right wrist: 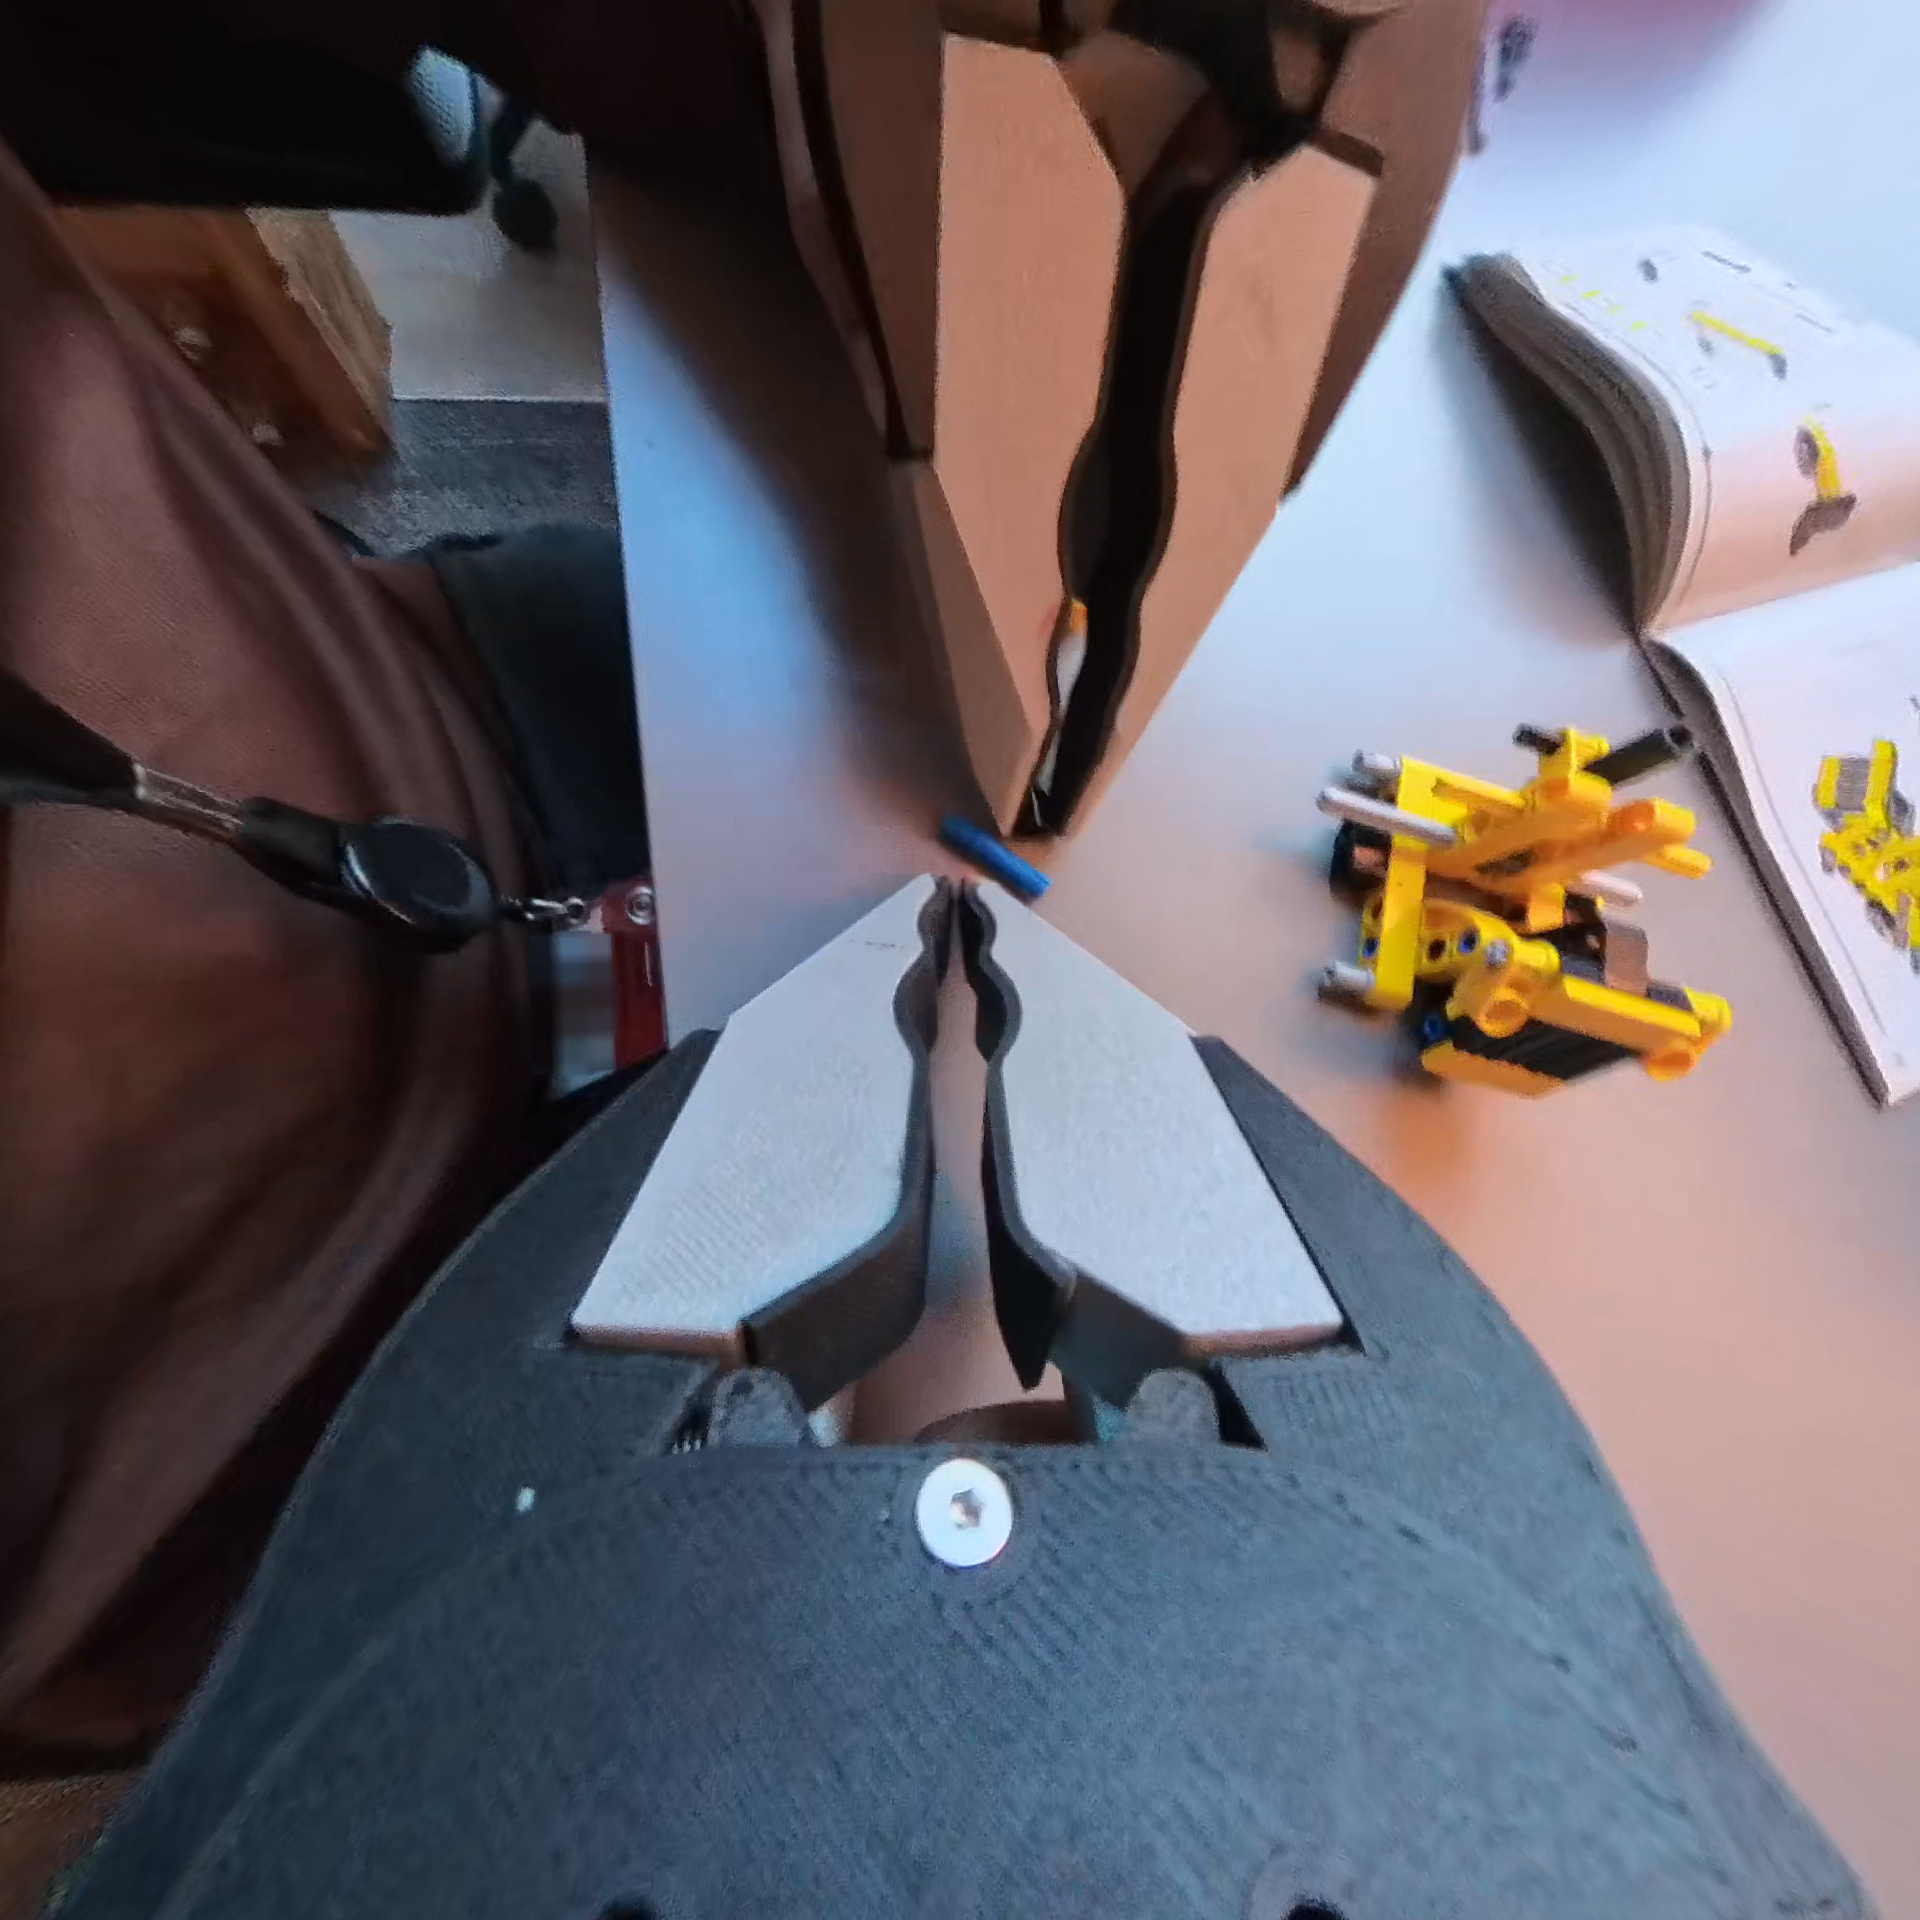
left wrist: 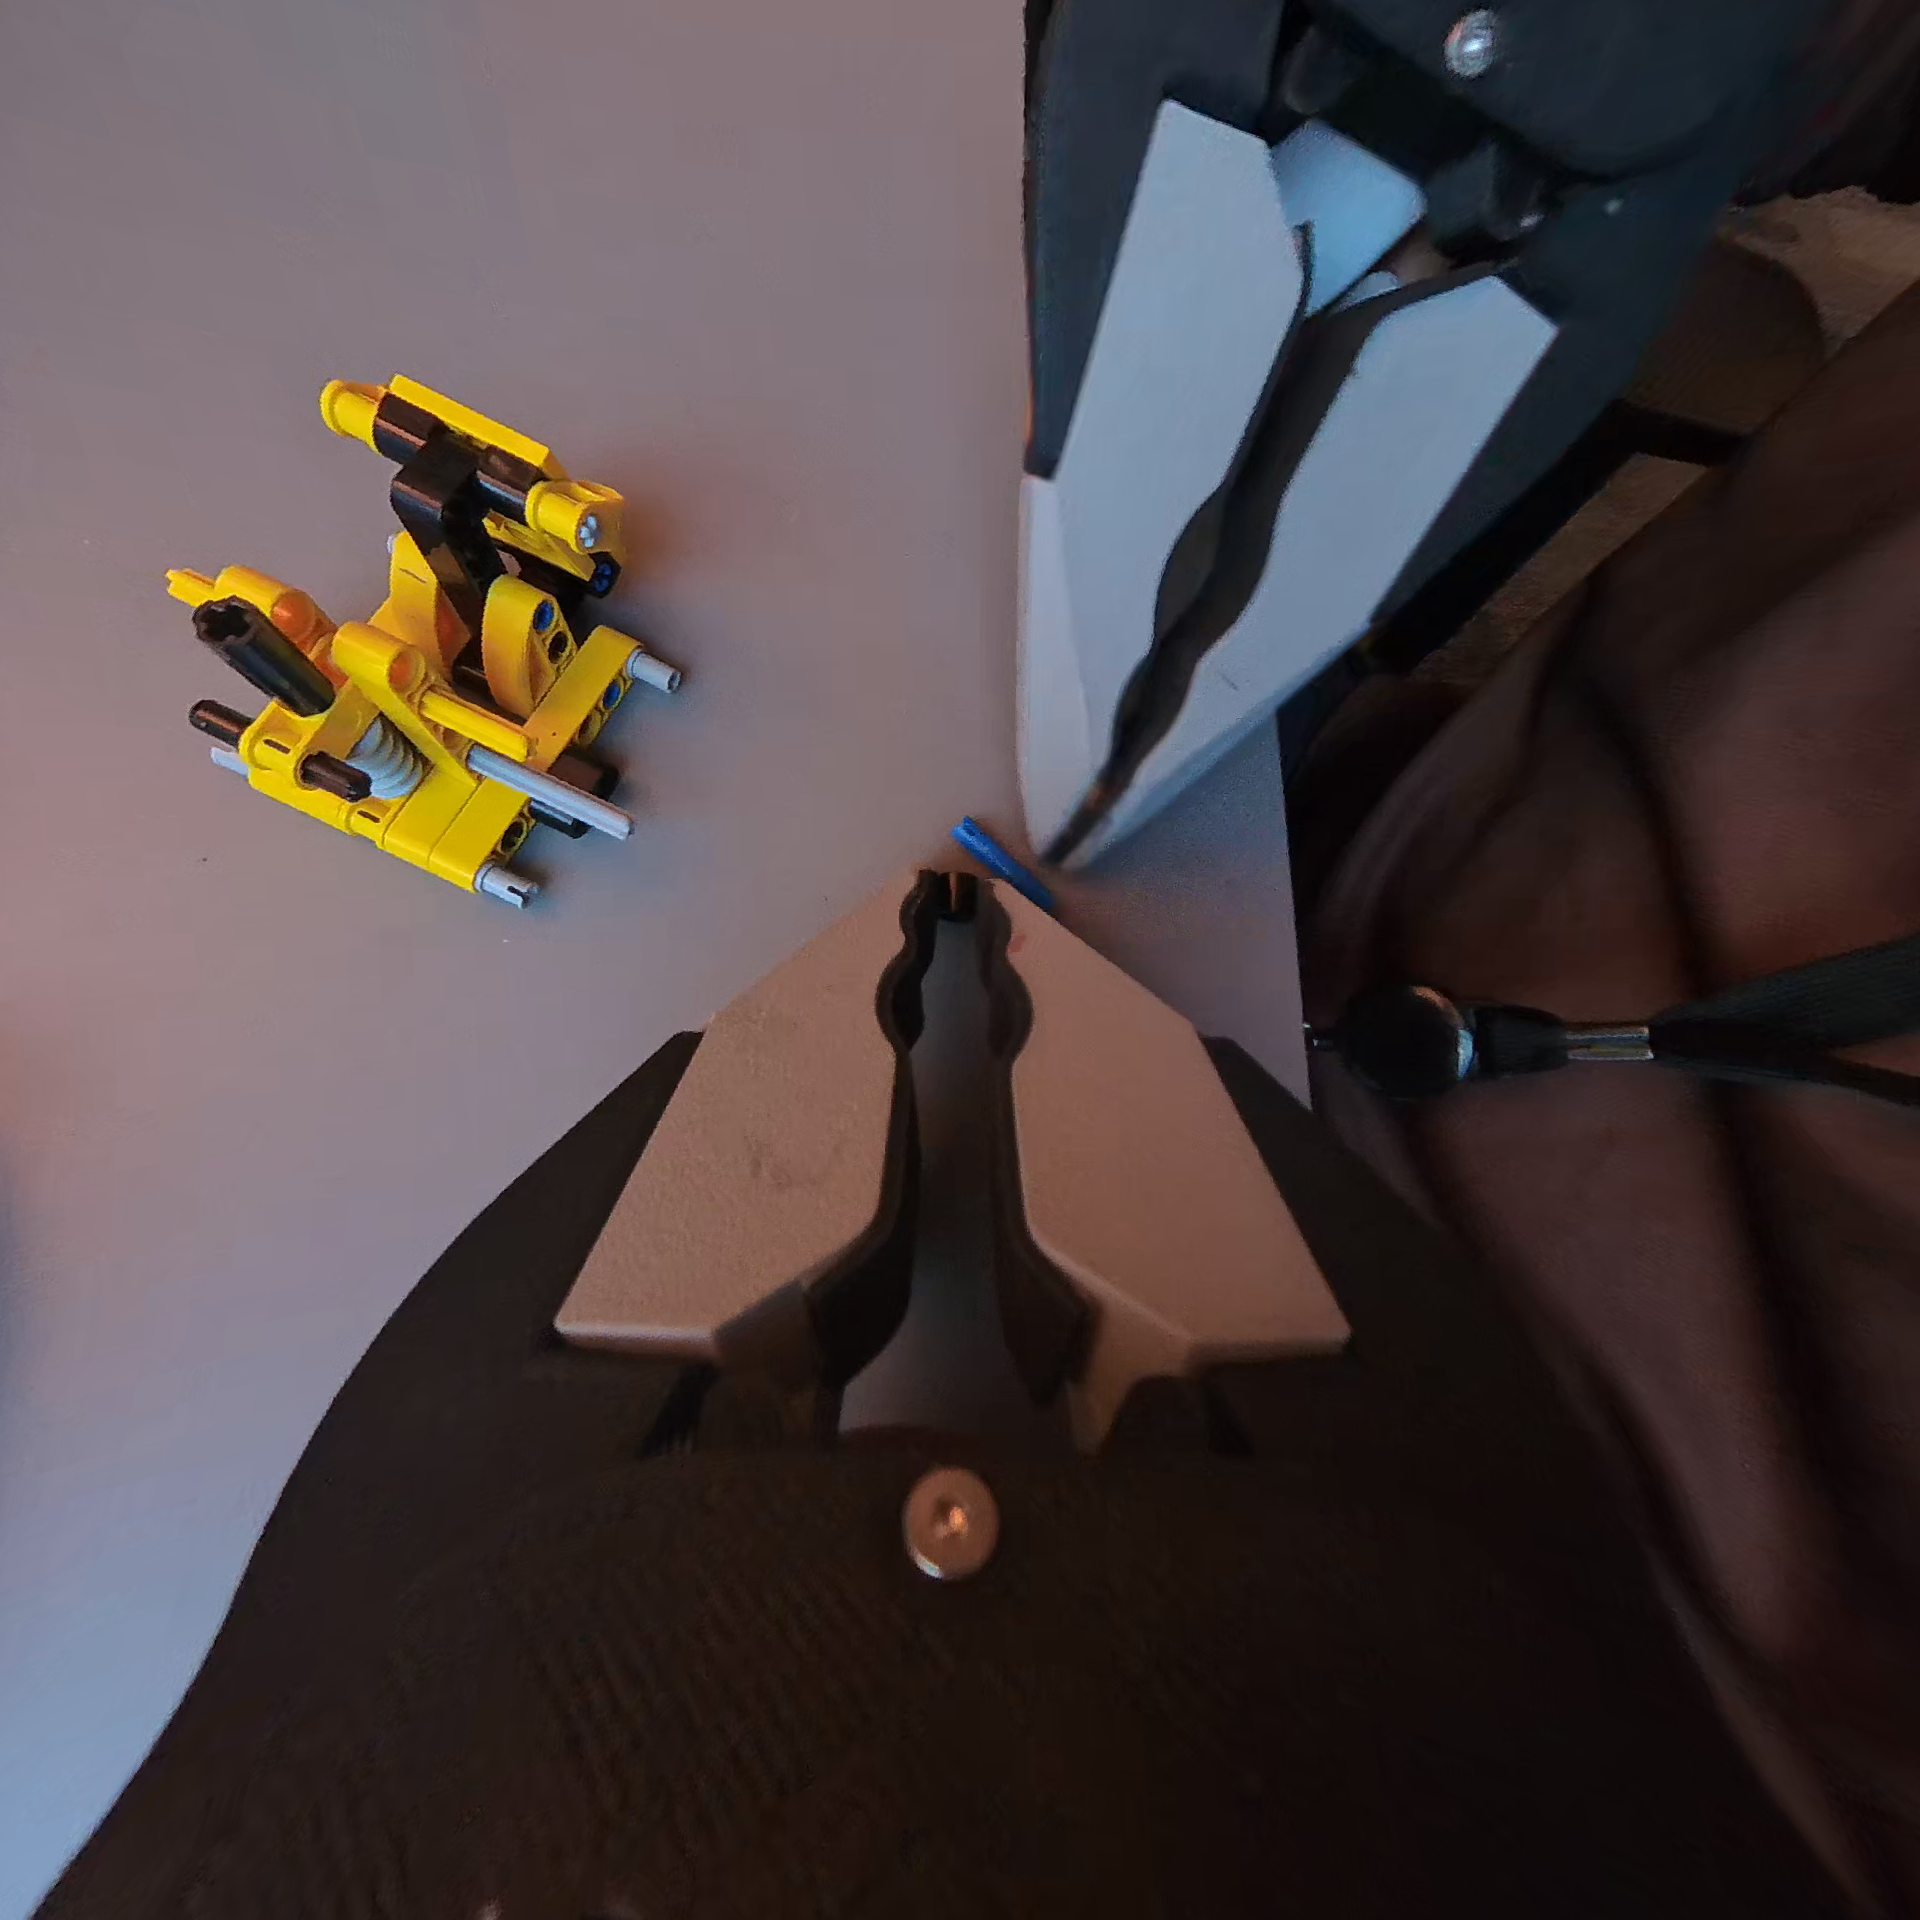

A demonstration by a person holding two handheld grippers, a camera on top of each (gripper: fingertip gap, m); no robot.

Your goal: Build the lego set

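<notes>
A short blue pin point(left wrist: 1000, 857) lies on the grey table point(left wrist: 727, 208) close to its edge, between the tips of both grippers. My left gripper point(left wrist: 951, 891) points at it with its jaws nearly together. A small dark bit shows between the tips, and I cannot tell what it is. My right gripper point(right wrist: 956, 891) is shut with its tips just short of the blue pin point(right wrist: 992, 857). Neither pair of jaws is visibly around the pin. The yellow and black lego model point(left wrist: 426, 644) stands apart on the table. It also shows in the right wrist view point(right wrist: 1507, 914).
An open instruction booklet point(right wrist: 1766, 468) lies beyond the model. The table edge point(left wrist: 1294, 883) runs right beside the pin. A person's brown clothing point(left wrist: 1662, 831) and a black badge reel point(left wrist: 1403, 1039) are past the edge. Bare table surrounds the model. The tips of both grippers are at nearly the same place.
</notes>
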